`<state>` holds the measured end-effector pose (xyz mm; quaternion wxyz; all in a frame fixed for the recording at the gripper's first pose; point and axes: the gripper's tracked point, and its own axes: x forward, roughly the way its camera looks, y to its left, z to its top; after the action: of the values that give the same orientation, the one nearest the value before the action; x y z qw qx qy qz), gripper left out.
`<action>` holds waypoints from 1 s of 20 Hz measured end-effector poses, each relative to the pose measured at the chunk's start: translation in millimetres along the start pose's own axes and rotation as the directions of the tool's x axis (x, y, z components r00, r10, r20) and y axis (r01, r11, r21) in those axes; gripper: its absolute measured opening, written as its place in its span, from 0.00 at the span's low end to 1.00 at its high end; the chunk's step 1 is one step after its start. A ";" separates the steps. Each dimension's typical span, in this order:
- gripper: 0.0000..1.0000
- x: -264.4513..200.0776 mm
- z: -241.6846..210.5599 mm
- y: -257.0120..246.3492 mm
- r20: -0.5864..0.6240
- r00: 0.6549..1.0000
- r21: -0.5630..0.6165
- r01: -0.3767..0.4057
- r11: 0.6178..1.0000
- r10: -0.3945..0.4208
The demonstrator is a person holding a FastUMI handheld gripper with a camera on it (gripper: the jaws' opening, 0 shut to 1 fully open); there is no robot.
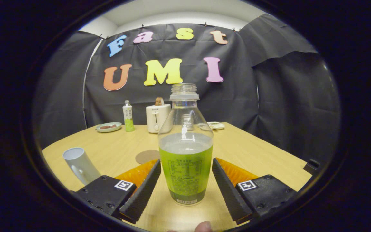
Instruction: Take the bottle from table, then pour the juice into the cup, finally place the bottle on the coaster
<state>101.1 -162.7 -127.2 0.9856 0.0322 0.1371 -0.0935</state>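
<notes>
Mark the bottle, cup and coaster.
bottle (185,167): gripper view, green label, between the open fingers.
cup (80,164): gripper view, white side wall.
coaster (146,156): gripper view, round top face.

A clear bottle (185,145) with a green label stands on the pale wood table (253,151). The gripper (185,182) has black ribbed fingers (142,190) backed with orange. Left, a white cup (79,164); farther, a brown coaster (147,156).
</notes>
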 end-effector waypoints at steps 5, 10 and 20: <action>0.93 2.8 6.2 -2.7 0.003 1.000 0.016 0.006 1.000 -0.006; 0.82 1.3 9.5 2.4 0.006 1.000 0.010 0.017 1.000 -0.017; 0.76 -0.8 57.4 49.0 0.085 0.996 -0.325 -0.009 0.946 0.038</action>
<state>125.0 -119.6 -70.0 0.9837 -0.1327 0.1058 -0.0593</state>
